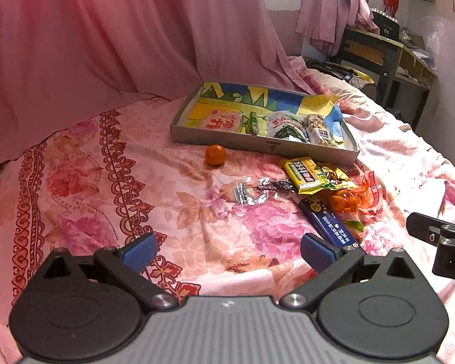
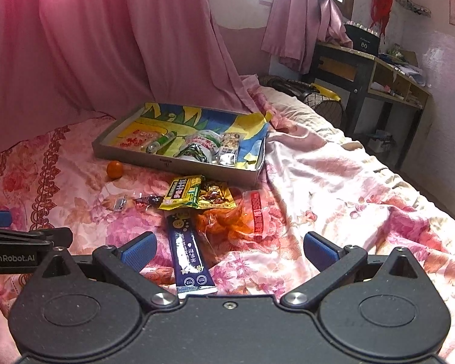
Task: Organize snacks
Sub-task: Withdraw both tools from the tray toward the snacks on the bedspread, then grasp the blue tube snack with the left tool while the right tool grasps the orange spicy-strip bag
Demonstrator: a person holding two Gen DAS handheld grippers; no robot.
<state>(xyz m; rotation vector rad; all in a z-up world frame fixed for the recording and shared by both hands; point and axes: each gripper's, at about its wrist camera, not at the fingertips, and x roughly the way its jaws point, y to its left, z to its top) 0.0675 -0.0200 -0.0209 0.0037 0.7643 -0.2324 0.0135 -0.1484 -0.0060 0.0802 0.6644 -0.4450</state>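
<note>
A shallow grey box (image 1: pixel 257 145) (image 2: pixel 173 163) lined with colourful paper lies on the floral bedspread and holds several snack packets. In front of it sit a small orange (image 1: pixel 215 154) (image 2: pixel 115 169), a clear candy wrapper (image 1: pixel 251 191) (image 2: pixel 136 201), yellow snack packets (image 1: pixel 312 174) (image 2: pixel 197 195), an orange net bag (image 1: pixel 352 200) (image 2: pixel 236 221) and a dark blue stick packet (image 1: pixel 330 224) (image 2: pixel 189 257). My left gripper (image 1: pixel 227 253) is open over bare bedspread. My right gripper (image 2: pixel 229 250) is open, with the blue packet lying between its fingers, untouched.
Pink curtains (image 1: pixel 106 36) hang behind the bed. A dark desk (image 2: pixel 364 69) with shelves stands at the far right, with a fan (image 2: pixel 327 103) beside the bed's end. Open bedspread (image 2: pixel 348 188) stretches right of the snacks.
</note>
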